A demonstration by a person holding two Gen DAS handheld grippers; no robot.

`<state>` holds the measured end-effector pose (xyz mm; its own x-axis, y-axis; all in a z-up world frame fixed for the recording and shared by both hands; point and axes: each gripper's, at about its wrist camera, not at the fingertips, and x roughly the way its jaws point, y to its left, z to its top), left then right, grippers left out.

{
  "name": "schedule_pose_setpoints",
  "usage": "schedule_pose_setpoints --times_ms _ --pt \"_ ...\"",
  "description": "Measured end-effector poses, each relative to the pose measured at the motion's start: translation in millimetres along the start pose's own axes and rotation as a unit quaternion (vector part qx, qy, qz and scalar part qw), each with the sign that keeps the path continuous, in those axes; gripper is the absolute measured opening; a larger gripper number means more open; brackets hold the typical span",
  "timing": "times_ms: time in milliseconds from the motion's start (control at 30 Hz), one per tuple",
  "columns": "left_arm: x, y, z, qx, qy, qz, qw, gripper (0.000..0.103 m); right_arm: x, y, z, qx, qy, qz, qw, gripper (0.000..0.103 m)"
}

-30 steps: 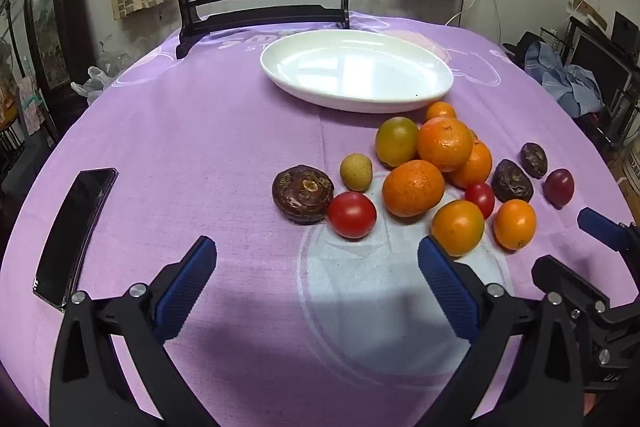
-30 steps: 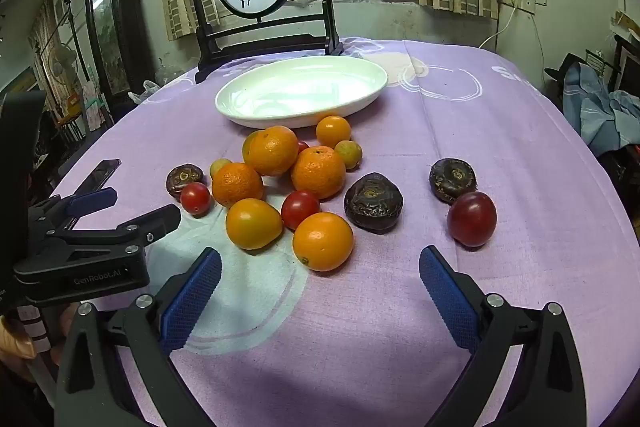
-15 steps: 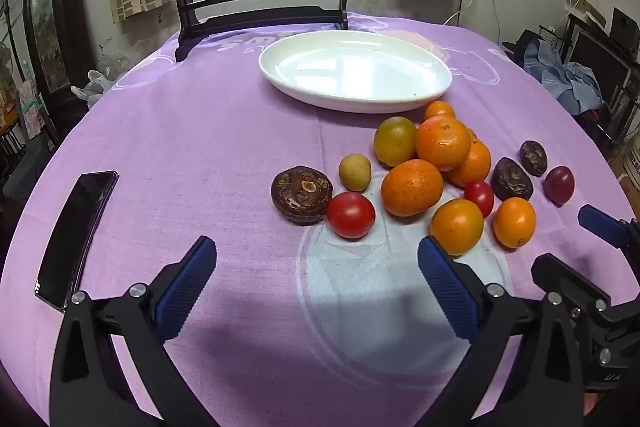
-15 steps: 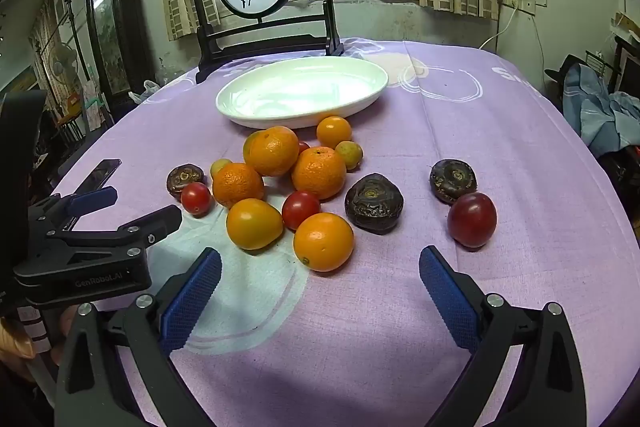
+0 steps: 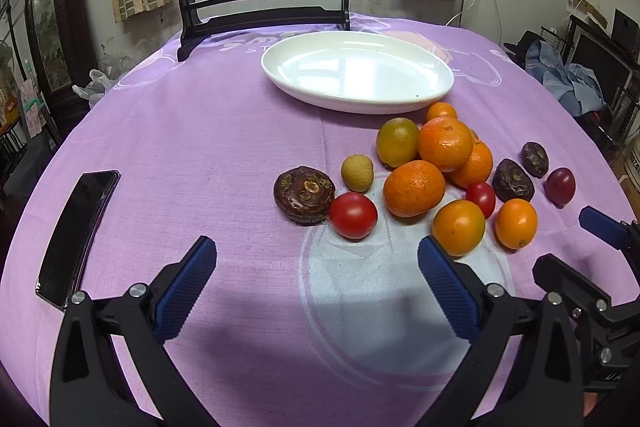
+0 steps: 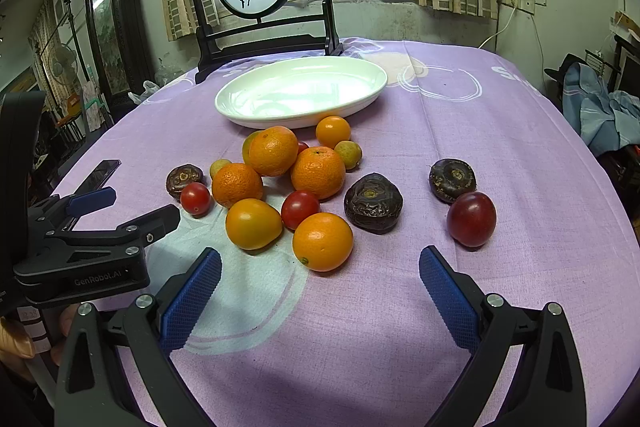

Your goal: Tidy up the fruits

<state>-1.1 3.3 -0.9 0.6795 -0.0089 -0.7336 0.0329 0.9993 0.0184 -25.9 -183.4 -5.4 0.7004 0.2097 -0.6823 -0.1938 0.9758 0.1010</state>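
None of the fruits (image 6: pixel 276 183) had reached the white plate (image 6: pixel 240 115) yet; all lay clustered on the purple cloth (image 6: pixel 500 131) before it, while the left gripper (image 5: pixel 316 279) and right gripper (image 6: pixel 320 283) hovered, jaws spread, empty.

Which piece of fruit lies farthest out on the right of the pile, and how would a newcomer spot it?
Start at the white oval plate on the purple tablecloth, then go to the fruit cluster before it. Right of the cluster lies a dark red plum, just in front of a wrinkled brown fruit. It alone is smooth, glossy and maroon.
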Motion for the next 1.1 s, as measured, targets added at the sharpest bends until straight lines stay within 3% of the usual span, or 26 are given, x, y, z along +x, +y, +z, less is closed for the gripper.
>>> schedule_pose_setpoints --times_ms 1100 --pt "3.6 0.6 -0.3 -0.003 0.01 -0.003 0.9999 0.099 4.3 -1.1 0.7 0.004 0.007 0.003 1.0 0.1"
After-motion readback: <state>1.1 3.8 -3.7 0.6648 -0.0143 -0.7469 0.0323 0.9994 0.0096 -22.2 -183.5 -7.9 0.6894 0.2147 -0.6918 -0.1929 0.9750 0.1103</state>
